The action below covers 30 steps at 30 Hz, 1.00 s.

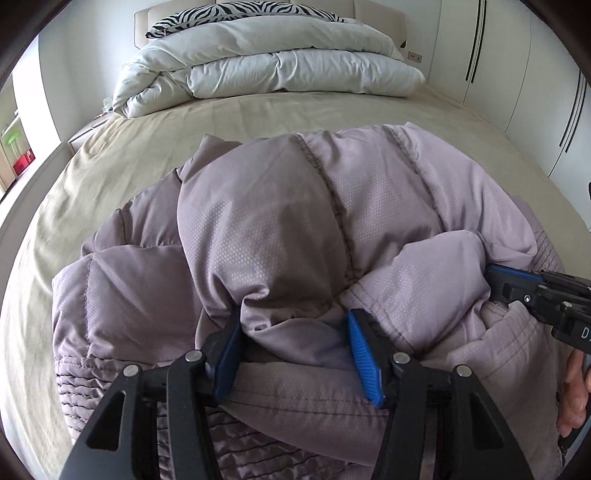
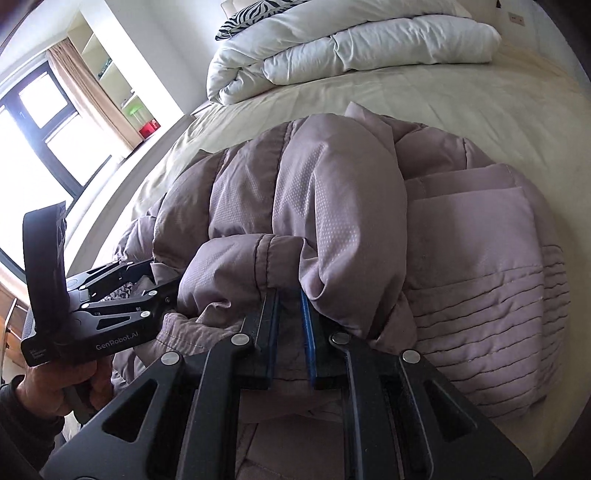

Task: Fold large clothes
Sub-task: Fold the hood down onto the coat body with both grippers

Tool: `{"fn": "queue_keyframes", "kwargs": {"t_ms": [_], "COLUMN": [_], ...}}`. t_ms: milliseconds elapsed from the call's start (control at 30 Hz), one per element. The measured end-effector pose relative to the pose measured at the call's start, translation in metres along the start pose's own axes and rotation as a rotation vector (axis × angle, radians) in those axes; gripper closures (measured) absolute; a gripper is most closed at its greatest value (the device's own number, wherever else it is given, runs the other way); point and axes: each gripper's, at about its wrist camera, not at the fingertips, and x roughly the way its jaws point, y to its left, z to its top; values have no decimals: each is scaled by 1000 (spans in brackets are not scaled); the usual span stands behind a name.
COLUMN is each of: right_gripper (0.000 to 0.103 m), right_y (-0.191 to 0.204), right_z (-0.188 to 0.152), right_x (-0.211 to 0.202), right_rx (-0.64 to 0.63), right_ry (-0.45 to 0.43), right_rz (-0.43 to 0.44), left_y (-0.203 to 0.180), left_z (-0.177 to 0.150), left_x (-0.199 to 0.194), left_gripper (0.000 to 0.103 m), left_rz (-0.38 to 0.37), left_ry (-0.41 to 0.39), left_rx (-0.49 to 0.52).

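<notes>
A lilac puffer jacket (image 1: 277,221) (image 2: 332,203) lies bunched and partly folded on the bed. My left gripper (image 1: 295,317) stands open at the jacket's near edge. A loose fold of fabric rises between its blue pads (image 1: 364,358), which do not press it. In the right wrist view the left gripper (image 2: 166,277) shows at the left, its tips against the jacket. My right gripper (image 2: 288,295) is shut on a thick fold of the jacket. In the left wrist view the right gripper (image 1: 493,275) reaches into the fabric from the right.
The beige bed sheet (image 1: 258,110) (image 2: 406,99) stretches beyond the jacket. A folded white duvet (image 1: 277,62) (image 2: 351,40) and a zebra pillow (image 1: 240,11) lie at the head. Wardrobe doors (image 1: 535,74) stand to the right, a window (image 2: 37,129) to the left. A person's hand (image 2: 48,380) holds the left gripper.
</notes>
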Motion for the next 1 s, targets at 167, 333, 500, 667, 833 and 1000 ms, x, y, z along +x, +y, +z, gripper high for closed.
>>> {"fn": "queue_keyframes", "kwargs": {"t_ms": [167, 333, 500, 667, 833, 1000], "right_gripper": [91, 16, 3, 18, 20, 20], "right_y": [6, 19, 19, 6, 16, 30], "right_z": [-1, 18, 30, 20, 9, 8], "right_x": [-15, -64, -38, -5, 17, -2], "right_rx": [-27, -27, -30, -37, -178, -188], "right_ry": [-35, -206, -146, -80, -65, -71], "right_rz": [5, 95, 27, -49, -176, -236], "left_y": [5, 10, 10, 11, 11, 18], "left_z": [2, -3, -12, -15, -17, -17], "left_x": [-15, -50, -28, -16, -7, -45], "left_gripper": [46, 46, 43, 40, 40, 40], "left_rz": [-24, -7, -7, -10, -16, -54], "left_ry": [-26, -104, -56, -72, -87, -81], "left_rx": [-31, -76, -77, -72, -78, -131]}}
